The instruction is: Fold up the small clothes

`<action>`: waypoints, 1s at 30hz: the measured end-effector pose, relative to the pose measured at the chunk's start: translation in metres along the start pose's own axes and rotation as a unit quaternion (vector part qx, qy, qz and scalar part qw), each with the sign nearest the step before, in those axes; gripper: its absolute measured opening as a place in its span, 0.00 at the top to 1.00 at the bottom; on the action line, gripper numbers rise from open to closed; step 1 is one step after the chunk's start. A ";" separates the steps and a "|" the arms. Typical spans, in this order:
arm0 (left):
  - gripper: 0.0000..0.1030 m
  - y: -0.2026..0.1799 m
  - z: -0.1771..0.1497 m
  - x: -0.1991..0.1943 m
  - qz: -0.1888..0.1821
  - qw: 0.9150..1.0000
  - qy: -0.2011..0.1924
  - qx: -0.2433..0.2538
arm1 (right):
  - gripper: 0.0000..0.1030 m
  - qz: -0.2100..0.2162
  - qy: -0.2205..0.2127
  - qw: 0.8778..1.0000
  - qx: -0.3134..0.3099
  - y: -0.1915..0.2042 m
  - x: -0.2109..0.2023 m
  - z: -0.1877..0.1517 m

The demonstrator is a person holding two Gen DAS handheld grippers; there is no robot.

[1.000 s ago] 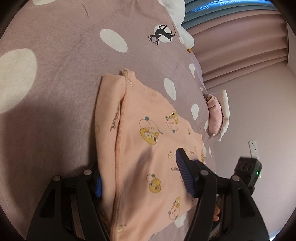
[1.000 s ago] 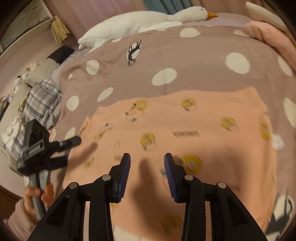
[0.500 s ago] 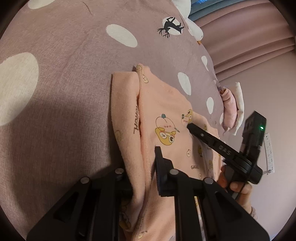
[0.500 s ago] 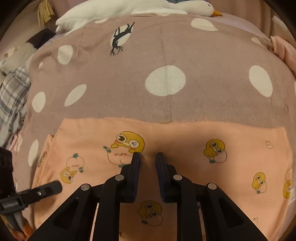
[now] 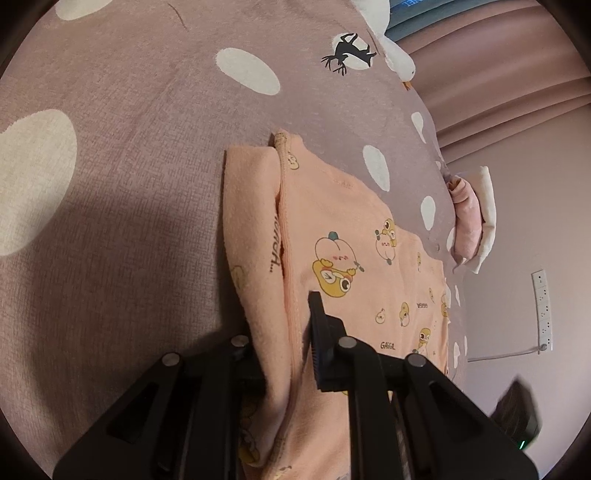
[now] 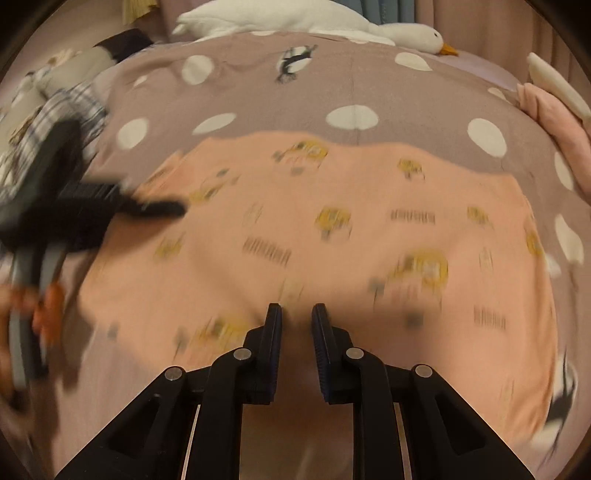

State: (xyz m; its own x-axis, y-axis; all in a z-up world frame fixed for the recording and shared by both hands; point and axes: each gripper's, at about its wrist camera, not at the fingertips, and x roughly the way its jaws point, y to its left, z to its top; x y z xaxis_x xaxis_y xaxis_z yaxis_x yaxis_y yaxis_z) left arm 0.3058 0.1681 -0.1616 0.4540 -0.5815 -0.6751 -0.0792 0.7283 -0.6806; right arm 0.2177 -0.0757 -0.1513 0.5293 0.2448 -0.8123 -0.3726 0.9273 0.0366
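On the spotted bedspread [image 5: 129, 184], peach garment [image 5: 369, 221], edges gripper-pinched.

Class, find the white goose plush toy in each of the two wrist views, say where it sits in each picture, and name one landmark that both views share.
Left wrist view: the goose plush sits at the top right, at the bedspread's far edge, only partly in frame.
Right wrist view: the goose plush lies along the top centre, beak pointing right.
Shared landmark: the peach garment with yellow cartoon prints.
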 end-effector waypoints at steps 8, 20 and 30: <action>0.89 -0.033 0.001 -0.015 0.015 0.999 -0.012 0.026 | 0.80 0.078 -0.018 0.995 0.058 -0.025 -0.034 -0.015; 0.88 -0.137 -0.006 0.003 0.025 0.990 -0.005 0.137 | 0.80 0.128 -0.067 0.962 0.231 -0.096 -0.011 0.015; 0.70 -0.174 -0.041 0.081 -0.005 0.985 0.084 0.150 | 0.74 0.192 -0.076 0.907 0.367 -0.159 -0.011 -0.011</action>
State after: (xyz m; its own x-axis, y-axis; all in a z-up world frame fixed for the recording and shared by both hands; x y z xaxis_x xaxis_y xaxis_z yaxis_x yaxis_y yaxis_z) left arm 0.3201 -0.0208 -0.1096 0.2987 -0.6223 -0.7235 0.2015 0.7822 -0.5896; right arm 0.2628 -0.2287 -0.1543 0.5879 0.5739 -0.5701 0.0266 0.6907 0.7227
